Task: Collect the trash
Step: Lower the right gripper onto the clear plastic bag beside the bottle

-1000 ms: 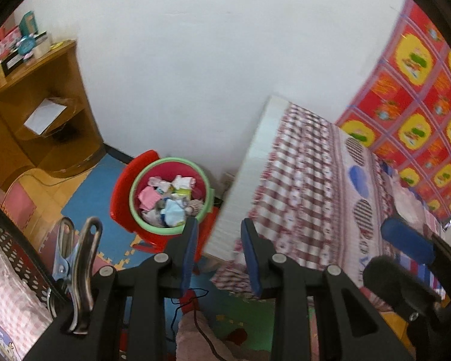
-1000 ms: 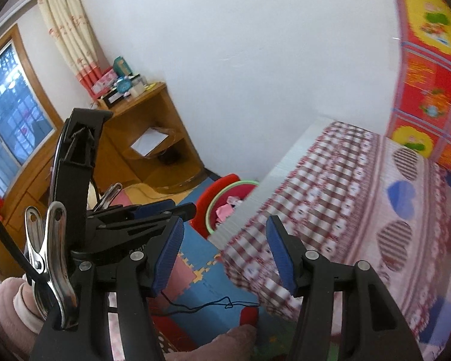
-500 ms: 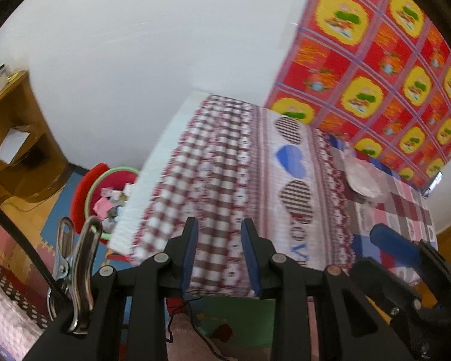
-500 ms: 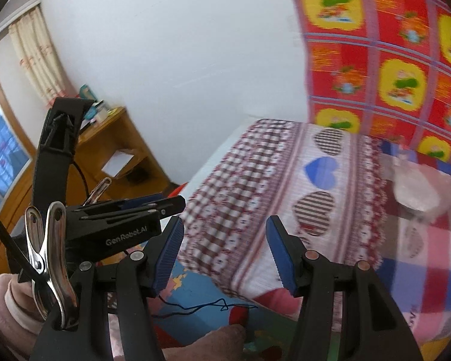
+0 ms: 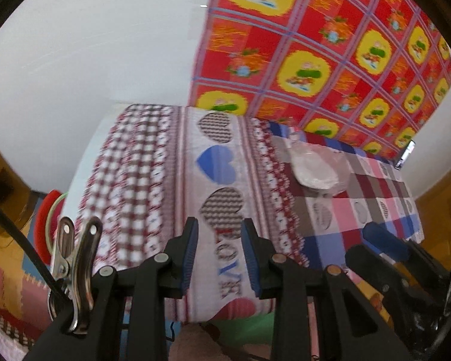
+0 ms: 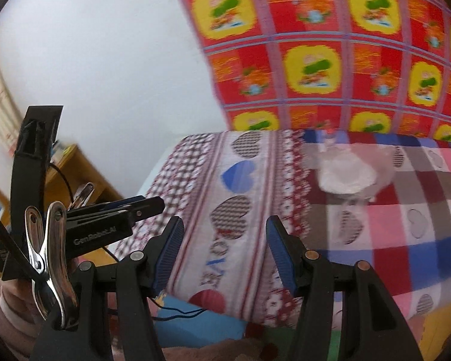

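A crumpled clear plastic bag with white stuff inside [image 5: 315,168] lies on the bed's patterned sheet [image 5: 171,180]; it also shows in the right wrist view [image 6: 350,174]. My left gripper [image 5: 219,255] is open and empty, held above the bed's near edge, well short of the bag. My right gripper [image 6: 225,255] is open and empty, also over the near edge, with the bag ahead to the right. The red and green trash bin [image 5: 49,219] peeks out at the far left beside the bed. The right gripper shows at the left wrist view's lower right [image 5: 385,240].
A red and yellow patterned cloth [image 5: 330,51] hangs on the wall behind the bed. A wooden shelf unit [image 6: 75,174] stands at the left. Coloured foam floor mats [image 5: 3,276] lie by the bed. A black cable [image 6: 177,313] trails on the floor.
Both grippers have swung right, away from the trash bin and shelf, and now face the bed. The plastic bag has come into view. Both stay open.
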{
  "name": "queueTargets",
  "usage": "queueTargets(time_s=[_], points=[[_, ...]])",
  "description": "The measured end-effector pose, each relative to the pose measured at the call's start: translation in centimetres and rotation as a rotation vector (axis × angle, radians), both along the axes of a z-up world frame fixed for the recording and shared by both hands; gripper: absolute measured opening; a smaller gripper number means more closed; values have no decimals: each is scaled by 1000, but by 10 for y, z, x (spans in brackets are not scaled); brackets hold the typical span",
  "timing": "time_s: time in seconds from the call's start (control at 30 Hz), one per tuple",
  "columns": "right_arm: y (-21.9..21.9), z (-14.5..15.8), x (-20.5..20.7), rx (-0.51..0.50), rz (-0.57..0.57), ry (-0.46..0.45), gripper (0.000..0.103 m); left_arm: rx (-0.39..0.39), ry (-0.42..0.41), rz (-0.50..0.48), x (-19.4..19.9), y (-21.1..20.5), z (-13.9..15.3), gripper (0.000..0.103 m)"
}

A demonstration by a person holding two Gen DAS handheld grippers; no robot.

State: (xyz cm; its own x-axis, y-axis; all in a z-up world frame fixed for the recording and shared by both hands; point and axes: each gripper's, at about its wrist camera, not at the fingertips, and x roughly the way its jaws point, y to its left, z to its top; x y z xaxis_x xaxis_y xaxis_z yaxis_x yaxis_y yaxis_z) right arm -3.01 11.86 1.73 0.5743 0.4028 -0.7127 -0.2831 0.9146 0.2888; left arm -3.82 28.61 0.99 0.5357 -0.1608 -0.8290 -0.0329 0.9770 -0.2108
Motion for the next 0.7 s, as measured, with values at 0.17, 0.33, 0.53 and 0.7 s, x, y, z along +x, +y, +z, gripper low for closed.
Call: queueTargets(time_s=[0.17, 0.33, 0.53, 0.7], points=[[-19, -5, 18, -6, -83, 12, 58, -3, 4, -89, 32, -22, -2, 30], [-38, -13, 31, -9, -176, 33, 58, 1, 13, -167, 57, -39, -7, 30], [-70, -21, 46, -8, -268, 68, 58, -10, 39, -230, 83, -61, -16, 30], [-97, -36, 61, -4, -302, 108, 58, -5, 54, -235, 98, -80, -26, 30]])
